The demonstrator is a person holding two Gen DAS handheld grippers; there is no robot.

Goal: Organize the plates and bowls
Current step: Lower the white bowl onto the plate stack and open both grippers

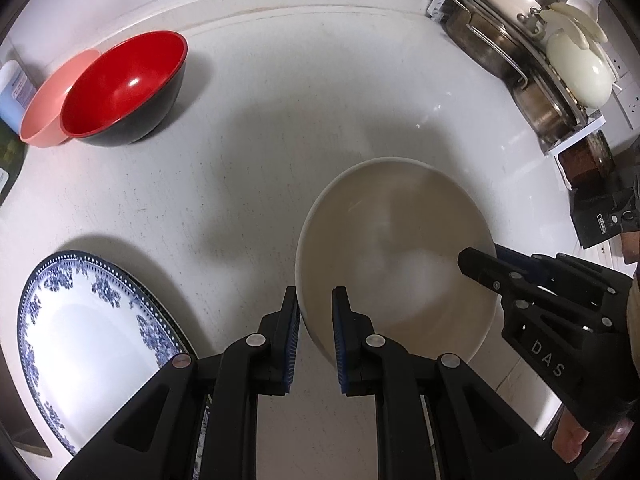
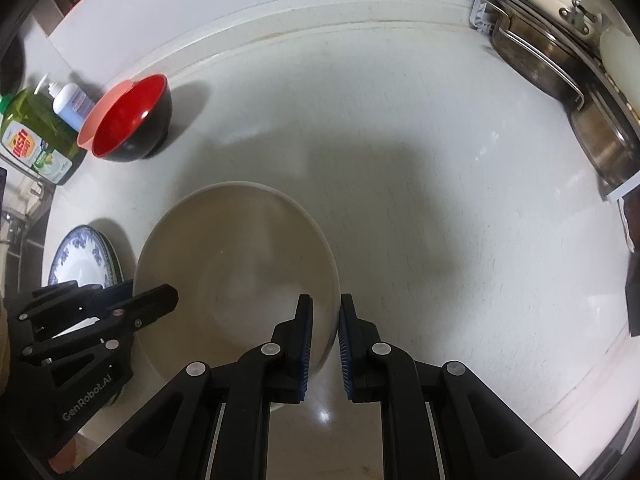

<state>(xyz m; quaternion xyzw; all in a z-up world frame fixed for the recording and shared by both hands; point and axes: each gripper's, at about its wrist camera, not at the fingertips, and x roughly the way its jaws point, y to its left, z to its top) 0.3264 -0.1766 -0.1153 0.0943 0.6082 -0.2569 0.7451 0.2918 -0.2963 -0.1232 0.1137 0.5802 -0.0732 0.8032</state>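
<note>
White counter [image 1: 248,152] bears upright beige bowl [image 1: 396,240], mouth up, both tongs [image 1: 315,300] [image 2: 325,312] pinching opposite rims.

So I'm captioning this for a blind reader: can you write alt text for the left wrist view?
The left gripper has its jaws around the near rim of a large beige bowl on a white counter, while the right gripper grips the bowl's right rim. A blue-patterned plate lies at left; a red bowl sits against a pink bowl behind.
</note>
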